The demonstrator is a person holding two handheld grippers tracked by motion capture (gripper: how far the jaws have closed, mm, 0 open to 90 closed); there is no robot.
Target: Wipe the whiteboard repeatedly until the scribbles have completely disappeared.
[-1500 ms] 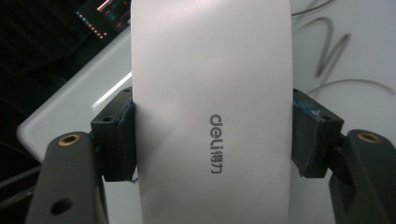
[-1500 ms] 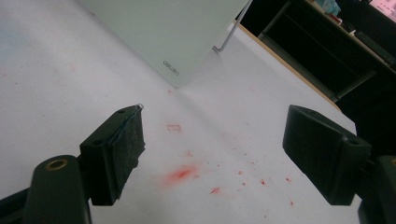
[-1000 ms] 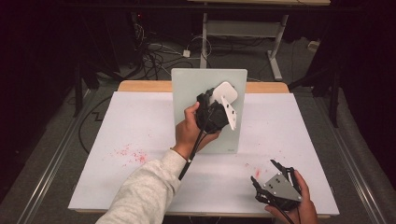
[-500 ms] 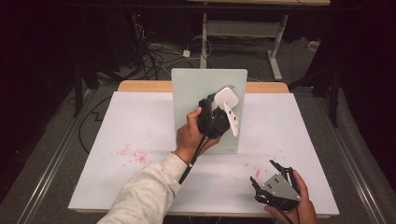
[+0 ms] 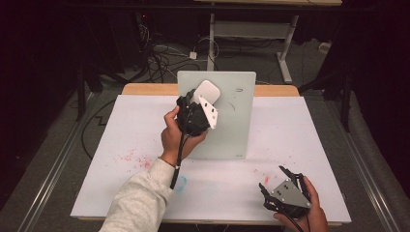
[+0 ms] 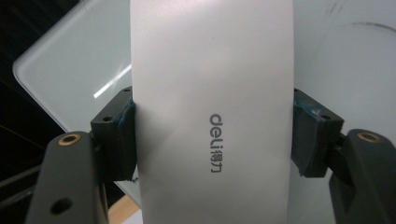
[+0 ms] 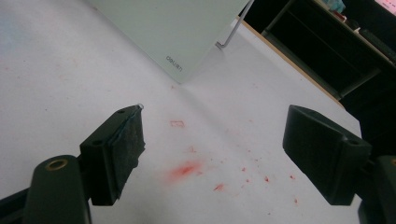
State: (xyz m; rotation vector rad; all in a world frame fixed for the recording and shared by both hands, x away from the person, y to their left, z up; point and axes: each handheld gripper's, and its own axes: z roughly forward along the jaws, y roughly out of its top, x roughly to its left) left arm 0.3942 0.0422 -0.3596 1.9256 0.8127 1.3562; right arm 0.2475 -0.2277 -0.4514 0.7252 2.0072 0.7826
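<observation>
left gripper (image 5: 205,99) clamped on eraser (image 6: 212,93) at board's (image 5: 234,130) ten o'clock; could topple board if pressed hard. right gripper (image 5: 285,186) apart.

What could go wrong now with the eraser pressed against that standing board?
The white eraser is held only by its smooth sides in the left gripper, so it might slip or twist while wiping. The glass board stands propped on a thin wire stand; pushing hard near its top could tip or slide it back. The right gripper rests open, away from the board, so nothing braces it.
</observation>
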